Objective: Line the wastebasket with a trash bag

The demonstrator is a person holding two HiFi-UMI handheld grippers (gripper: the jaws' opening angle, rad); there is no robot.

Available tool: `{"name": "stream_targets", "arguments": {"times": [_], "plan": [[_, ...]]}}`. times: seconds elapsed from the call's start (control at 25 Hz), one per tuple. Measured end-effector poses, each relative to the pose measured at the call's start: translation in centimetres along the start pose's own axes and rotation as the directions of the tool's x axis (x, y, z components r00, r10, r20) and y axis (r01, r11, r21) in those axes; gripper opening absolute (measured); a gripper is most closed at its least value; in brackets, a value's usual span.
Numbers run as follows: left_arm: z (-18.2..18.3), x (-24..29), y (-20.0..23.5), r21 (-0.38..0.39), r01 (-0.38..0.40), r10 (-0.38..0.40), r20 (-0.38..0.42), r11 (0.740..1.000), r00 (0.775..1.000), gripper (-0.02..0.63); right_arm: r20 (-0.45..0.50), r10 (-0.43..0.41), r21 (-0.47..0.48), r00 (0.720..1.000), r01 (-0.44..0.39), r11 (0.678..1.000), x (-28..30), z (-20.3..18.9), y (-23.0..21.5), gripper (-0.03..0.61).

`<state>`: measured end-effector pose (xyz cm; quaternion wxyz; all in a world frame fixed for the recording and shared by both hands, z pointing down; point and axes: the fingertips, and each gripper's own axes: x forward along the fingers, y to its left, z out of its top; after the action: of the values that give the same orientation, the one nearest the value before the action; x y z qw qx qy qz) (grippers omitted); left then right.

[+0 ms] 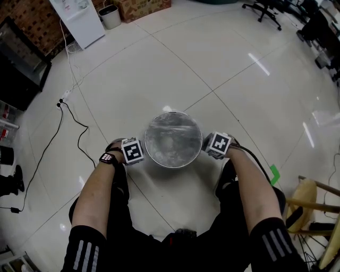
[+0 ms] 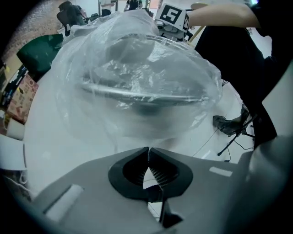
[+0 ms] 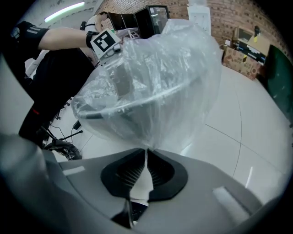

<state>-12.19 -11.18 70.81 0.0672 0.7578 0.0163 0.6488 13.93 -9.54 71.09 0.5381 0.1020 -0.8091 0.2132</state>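
Observation:
A round metal wastebasket (image 1: 173, 139) stands on the white tiled floor just in front of the person. A clear trash bag (image 1: 171, 127) is draped over its mouth and hangs down its outer wall. My left gripper (image 1: 134, 152) is at the basket's left side and my right gripper (image 1: 217, 145) at its right, both pointing steeply down. In the left gripper view the jaws (image 2: 148, 149) are shut, with bag film (image 2: 137, 68) stretched down from the rim (image 2: 142, 93) to them. In the right gripper view the bag (image 3: 155, 77) gathers to a point between the shut jaws (image 3: 146, 151).
A black cable (image 1: 79, 133) runs across the floor at the left. A white cabinet (image 1: 79, 21), a small bin (image 1: 110, 16) and a cardboard box (image 1: 143, 6) stand at the back. A wooden chair (image 1: 313, 204) is at the right. A green mark (image 1: 274, 174) lies on the floor.

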Motion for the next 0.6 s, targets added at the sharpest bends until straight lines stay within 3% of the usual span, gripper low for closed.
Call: {"name": "stream_targets", "arguments": {"times": [0.24, 0.32, 0.48, 0.6], "plan": [[-0.3, 0.1, 1.1, -0.033, -0.004, 0.004, -0.003, 0.999, 1.0, -0.003, -0.016, 0.006, 0.002, 1.0, -0.006, 1.0, 0.5, 0.2, -0.1, 0.025], [-0.6, -0.5, 1.2, -0.058, 0.004, -0.004, -0.001, 0.998, 1.0, 0.036, -0.025, 0.001, -0.001, 1.0, -0.001, 1.0, 0.1, 0.1, -0.3, 0.044], [-0.2, -2.1, -0.6, -0.079, 0.121, -0.116, 0.064, 0.99, 0.991, 0.097, -0.063, 0.073, -0.027, 0.995, -0.075, 0.997, -1.5, -0.9, 0.9, 0.107], [-0.5, -4.7, -1.9, -0.09, 0.206, -0.198, 0.093, 0.974, 0.976, 0.117, -0.111, 0.153, -0.038, 0.982, -0.158, 0.987, -3.9, -1.7, 2.4, 0.11]]}}
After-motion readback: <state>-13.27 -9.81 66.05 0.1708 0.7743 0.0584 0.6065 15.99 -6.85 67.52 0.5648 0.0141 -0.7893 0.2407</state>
